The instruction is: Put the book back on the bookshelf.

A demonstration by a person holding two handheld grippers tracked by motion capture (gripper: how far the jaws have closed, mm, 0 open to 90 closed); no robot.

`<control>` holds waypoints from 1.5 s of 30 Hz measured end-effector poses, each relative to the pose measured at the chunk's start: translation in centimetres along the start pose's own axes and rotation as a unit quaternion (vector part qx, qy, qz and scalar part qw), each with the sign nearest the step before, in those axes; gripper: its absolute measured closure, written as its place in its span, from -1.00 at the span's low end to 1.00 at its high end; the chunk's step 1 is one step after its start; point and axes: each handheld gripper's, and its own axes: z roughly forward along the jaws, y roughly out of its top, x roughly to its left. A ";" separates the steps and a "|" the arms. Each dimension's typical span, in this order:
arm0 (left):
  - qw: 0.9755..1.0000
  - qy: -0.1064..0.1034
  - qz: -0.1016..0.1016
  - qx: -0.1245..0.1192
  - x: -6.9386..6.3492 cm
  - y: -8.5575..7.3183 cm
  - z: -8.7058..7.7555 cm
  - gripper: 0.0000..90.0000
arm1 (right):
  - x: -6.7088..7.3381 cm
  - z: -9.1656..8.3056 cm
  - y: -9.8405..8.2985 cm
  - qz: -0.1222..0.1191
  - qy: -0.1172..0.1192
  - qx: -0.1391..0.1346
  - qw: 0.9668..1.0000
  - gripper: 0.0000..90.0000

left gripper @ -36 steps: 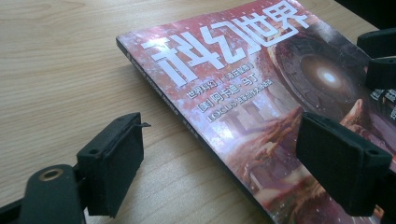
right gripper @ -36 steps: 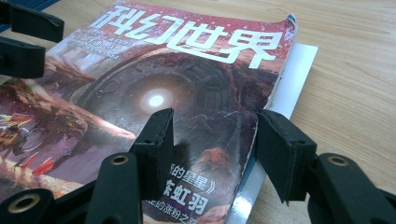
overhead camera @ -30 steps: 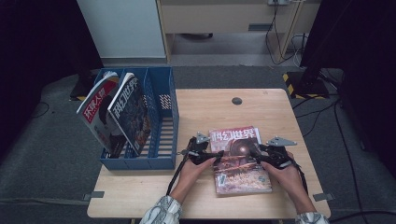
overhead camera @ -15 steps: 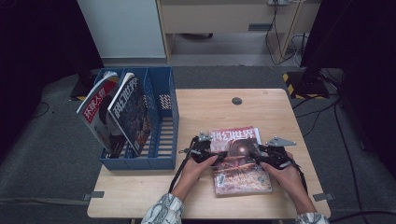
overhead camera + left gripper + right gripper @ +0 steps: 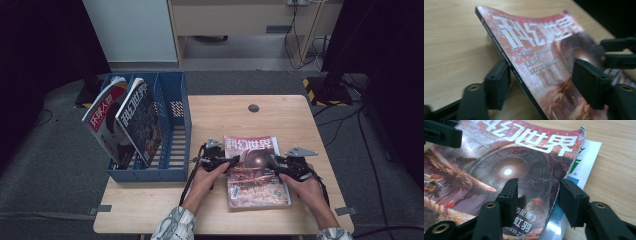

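Magazine (image 5: 256,172) lies lower centre on worktop (image 5: 220,112); its edges are straddled by left hand-held gripper (image 5: 226,164) and right hand-held gripper (image 5: 274,167), jaws just closing, not yet clamped.

Left black tongs (image 5: 231,163): chunky matte-black jaws with brass-coloured screw eyelets, grey plate on top, black cable trailing toward the near edge. Right black tongs (image 5: 274,167): same build, grey three-cornered plate on top. Person wears light patterned sleeves (image 5: 172,228), seen at both near cuffs.
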 end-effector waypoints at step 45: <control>0.993 -0.022 0.114 -0.036 -5.1 3.6 -3.0 0.77 | 0.7 0.7 0.3 0.015 0.039 -0.004 0.999 -0.54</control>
